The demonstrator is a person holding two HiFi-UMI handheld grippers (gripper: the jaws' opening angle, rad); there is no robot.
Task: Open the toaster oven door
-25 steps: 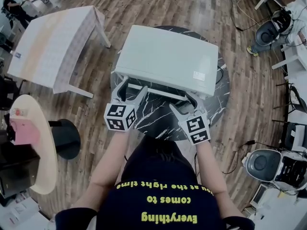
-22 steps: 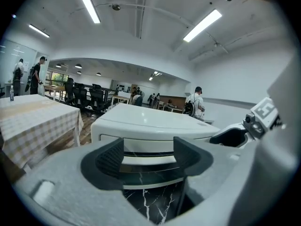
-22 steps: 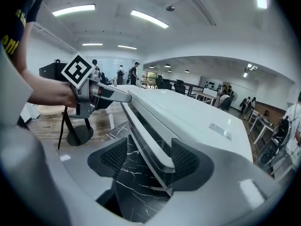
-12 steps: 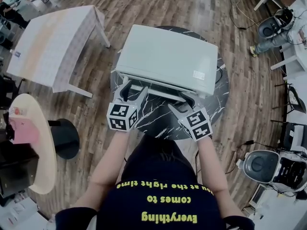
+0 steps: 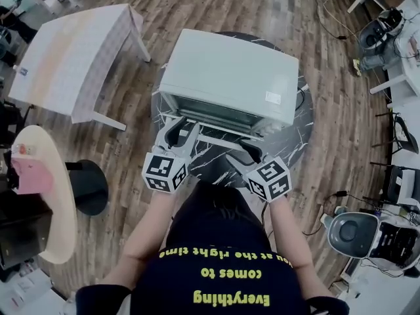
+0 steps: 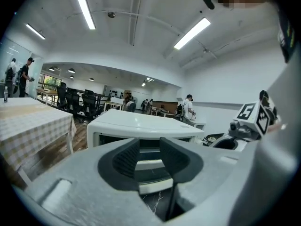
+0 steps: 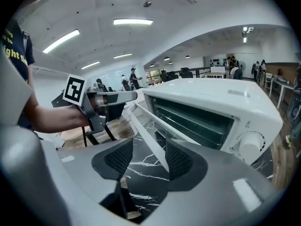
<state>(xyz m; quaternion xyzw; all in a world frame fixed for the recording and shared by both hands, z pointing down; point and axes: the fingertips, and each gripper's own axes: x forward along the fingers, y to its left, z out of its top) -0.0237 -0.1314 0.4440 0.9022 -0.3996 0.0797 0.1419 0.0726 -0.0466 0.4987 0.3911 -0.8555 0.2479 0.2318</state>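
A white toaster oven (image 5: 230,74) stands on a round black marble table (image 5: 298,133). Its glass door (image 5: 213,131) hangs part-way down and the dark cavity shows above it. My left gripper (image 5: 177,133) is at the door's left end. Its jaws are closing, and the white door handle (image 6: 149,165) spans the narrow gap between the pads. My right gripper (image 5: 248,153) is at the right end, also closing. In the right gripper view (image 7: 149,159) the door's edge (image 7: 146,126) runs between the jaws, against one pad and apart from the other.
A table with a checked cloth (image 5: 72,58) stands at the far left. An oval wooden table (image 5: 46,202) with a pink item and a black round base (image 5: 88,189) are at the near left. Chairs and cables crowd the right side (image 5: 354,225).
The oven door has swung down from shut to part-way open. Both grippers drew back toward me with it, and their jaws have narrowed.
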